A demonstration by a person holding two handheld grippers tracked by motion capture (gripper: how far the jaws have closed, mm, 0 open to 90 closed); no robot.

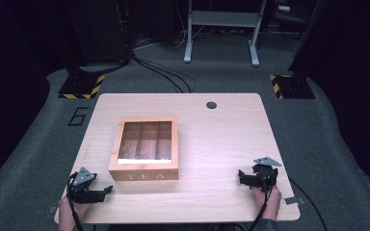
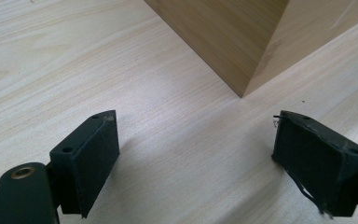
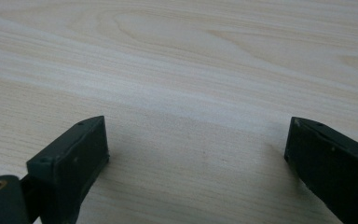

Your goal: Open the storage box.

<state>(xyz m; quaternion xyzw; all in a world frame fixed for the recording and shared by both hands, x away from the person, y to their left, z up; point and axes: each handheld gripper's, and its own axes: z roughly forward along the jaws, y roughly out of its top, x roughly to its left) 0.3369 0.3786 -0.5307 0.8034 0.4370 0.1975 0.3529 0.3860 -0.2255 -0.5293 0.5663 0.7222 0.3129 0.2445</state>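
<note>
Left gripper [image 1: 107,190]: black, with a grey three-cornered plate on top, held in a hand at the lower left of the high view. Fingers [image 2: 86,161] released and wide apart, rectangular pads of matte, finely textured black; bare bench between them. In the left gripper view a lower corner of the tea box [image 2: 242,44] stands just ahead of the fingers, apart from them.

Right gripper [image 1: 242,177]: same make, black with a grey plate, held in a hand at the lower right of the high view. Fingers [image 3: 72,168] released and wide apart over bare wood, grasping nothing.

Bench [image 1: 221,144]: pale wood-grain top, smooth, rectangular with rounded corners. A round dark cable hole [image 1: 211,105] sits near its far edge, right of centre.

Tea box: light wood, square, left of centre on the bench, between the left gripper and the far edge. Its lid is a wooden frame around a clear pane, through which slat-divided compartments show. The near face reads "TEA".

Floor [image 1: 318,120]: grey carpet. A dark "6" [image 1: 78,116] is marked on it at centre left of the frame. Two yellow-and-black striped base plates [image 1: 82,86] lie at upper left and upper right. Black cables [image 1: 168,74] run toward a grey metal frame [image 1: 221,29] at top centre.
</note>
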